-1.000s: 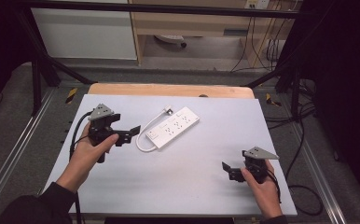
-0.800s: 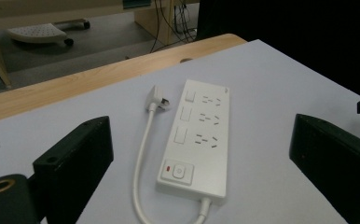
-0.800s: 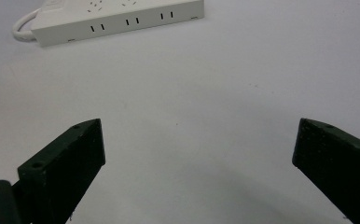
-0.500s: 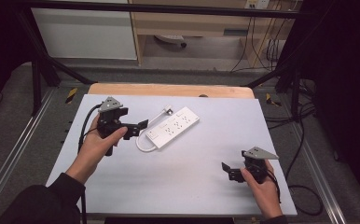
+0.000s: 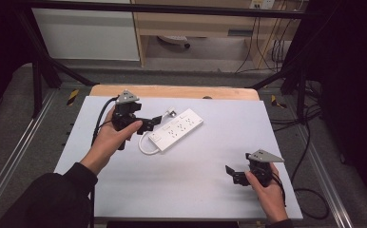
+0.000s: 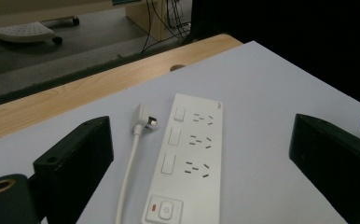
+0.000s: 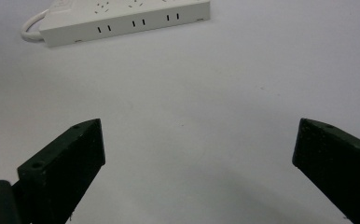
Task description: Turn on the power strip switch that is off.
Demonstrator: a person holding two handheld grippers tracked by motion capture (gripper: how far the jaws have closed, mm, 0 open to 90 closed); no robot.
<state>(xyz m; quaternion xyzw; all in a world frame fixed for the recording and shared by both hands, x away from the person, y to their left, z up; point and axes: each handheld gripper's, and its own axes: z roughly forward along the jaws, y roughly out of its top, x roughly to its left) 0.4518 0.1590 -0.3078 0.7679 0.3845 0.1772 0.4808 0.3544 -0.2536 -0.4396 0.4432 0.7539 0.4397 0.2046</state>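
We hold both tongs, left gripper [image 5: 149, 124] and right gripper [image 5: 230, 175], spread wide over a white table [image 5: 124, 190] bearing a power strip [image 5: 176, 130], amid dark surroundings.

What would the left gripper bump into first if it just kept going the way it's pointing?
Most likely the white power strip. The left gripper is open and aimed along it, with the switch end nearest between the jaws and the cord just beside. How high the gripper hangs above the table is hard to judge.
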